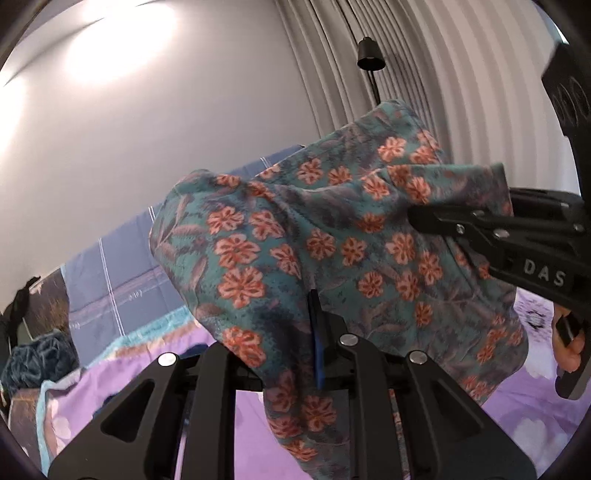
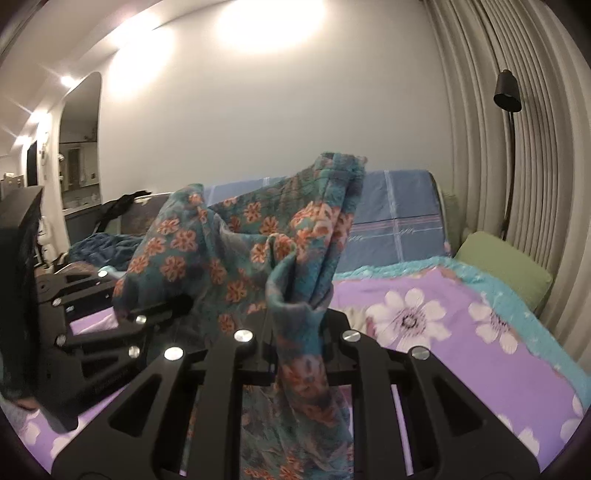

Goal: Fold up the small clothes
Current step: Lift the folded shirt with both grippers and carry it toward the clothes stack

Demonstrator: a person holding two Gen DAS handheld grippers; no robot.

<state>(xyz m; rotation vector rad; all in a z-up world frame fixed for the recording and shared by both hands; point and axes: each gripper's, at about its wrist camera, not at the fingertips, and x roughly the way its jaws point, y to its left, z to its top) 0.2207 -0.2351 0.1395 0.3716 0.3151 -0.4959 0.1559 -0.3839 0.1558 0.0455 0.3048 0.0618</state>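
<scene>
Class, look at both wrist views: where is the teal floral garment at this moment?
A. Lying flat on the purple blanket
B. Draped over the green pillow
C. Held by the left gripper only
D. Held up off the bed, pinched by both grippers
D: the floral garment hangs above the purple blanket, with the left gripper and the right gripper each closed on a bunch of its fabric.

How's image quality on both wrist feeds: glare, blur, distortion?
Left wrist: ceiling glare washes out the wall; curtain bows from fisheye; floral garment sharp. Right wrist: similar glare; left gripper at the frame edge is dim and blurred; purple bedspread slightly smeared.
</scene>
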